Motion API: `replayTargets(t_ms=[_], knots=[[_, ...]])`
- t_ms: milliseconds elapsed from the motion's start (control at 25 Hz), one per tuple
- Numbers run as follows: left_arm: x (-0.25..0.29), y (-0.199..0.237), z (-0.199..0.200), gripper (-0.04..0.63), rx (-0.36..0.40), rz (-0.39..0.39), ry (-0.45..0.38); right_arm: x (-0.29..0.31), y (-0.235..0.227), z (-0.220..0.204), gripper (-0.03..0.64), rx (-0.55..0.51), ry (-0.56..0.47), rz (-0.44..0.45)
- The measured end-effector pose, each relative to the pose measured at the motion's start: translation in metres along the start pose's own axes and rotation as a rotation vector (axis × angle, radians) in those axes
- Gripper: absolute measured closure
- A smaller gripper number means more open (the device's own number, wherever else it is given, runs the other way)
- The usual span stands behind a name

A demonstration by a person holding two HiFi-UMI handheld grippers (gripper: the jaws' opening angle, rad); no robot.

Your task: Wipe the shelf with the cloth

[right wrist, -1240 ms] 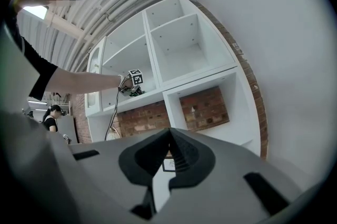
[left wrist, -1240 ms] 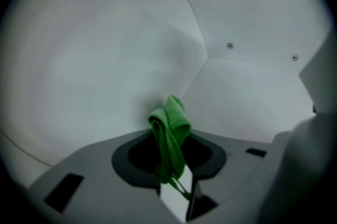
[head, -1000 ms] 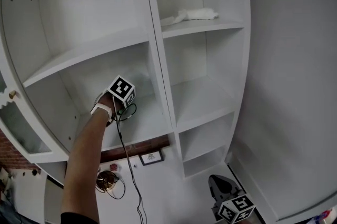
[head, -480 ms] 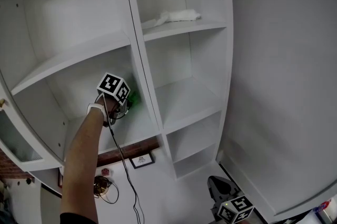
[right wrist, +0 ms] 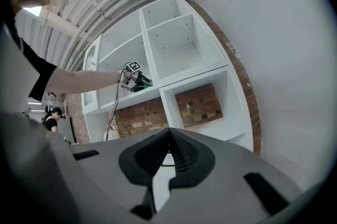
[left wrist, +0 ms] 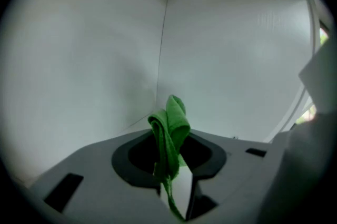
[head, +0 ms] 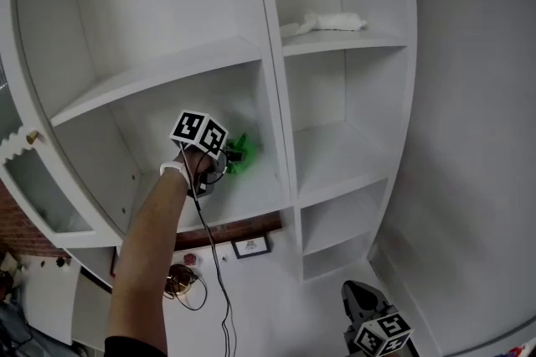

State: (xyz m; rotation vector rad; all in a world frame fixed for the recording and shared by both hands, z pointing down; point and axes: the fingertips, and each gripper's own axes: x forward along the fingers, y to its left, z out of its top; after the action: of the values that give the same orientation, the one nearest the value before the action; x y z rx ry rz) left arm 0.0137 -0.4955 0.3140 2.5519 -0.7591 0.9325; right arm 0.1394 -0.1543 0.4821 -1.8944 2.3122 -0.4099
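Note:
A green cloth (head: pixel 242 154) hangs from my left gripper (head: pixel 231 154), which is shut on it inside the middle left compartment of the white shelf unit (head: pixel 268 108). In the left gripper view the green cloth (left wrist: pixel 170 136) stands folded between the closed jaws, facing the compartment's back corner. The cloth sits near the dividing wall, just above the shelf board (head: pixel 243 198). My right gripper (head: pixel 368 320) hangs low at the bottom of the head view, away from the shelves. Its jaws are shut with nothing between them. From the right gripper view the left gripper (right wrist: pixel 138 81) shows far off at the shelf.
A white cloth (head: pixel 325 23) lies on the upper right shelf. A glass-fronted door (head: pixel 33 179) stands open at the left. A cable (head: pixel 213 263) hangs from the left gripper. Below the shelves a small framed picture (head: pixel 251 246) sits against a brick-backed niche. Another person (right wrist: pixel 51 118) stands far off.
My left gripper has moved rightward along the shelf toward the dividing wall, and the green cloth now shows beyond it. The head view has swung. The right gripper stays low.

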Motion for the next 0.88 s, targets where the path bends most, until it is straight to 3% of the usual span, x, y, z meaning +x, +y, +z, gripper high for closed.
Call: replayTargets(t_ms=[280,520,680,880], knots=[[-0.1,0.069,-0.057,0.479,0.221,0.466,0.185,0.048,0.065,-0.015,0.615,-0.008,0.069,0.211],[-0.168,0.123,-0.114,0.477,0.459,0.897,0.494,0.075,0.113,-0.027,0.615,-0.007,0.111,0.386],[-0.18,0.143,-0.13,0.477,0.563,1.061,0.718,0.078,0.124,-0.03,0.615,-0.008,0.124,0.429],[-0.187,0.158,-0.147,0.477,0.562,1.152,0.924,0.081,0.118,-0.033,0.615,0.001,0.141,0.429]])
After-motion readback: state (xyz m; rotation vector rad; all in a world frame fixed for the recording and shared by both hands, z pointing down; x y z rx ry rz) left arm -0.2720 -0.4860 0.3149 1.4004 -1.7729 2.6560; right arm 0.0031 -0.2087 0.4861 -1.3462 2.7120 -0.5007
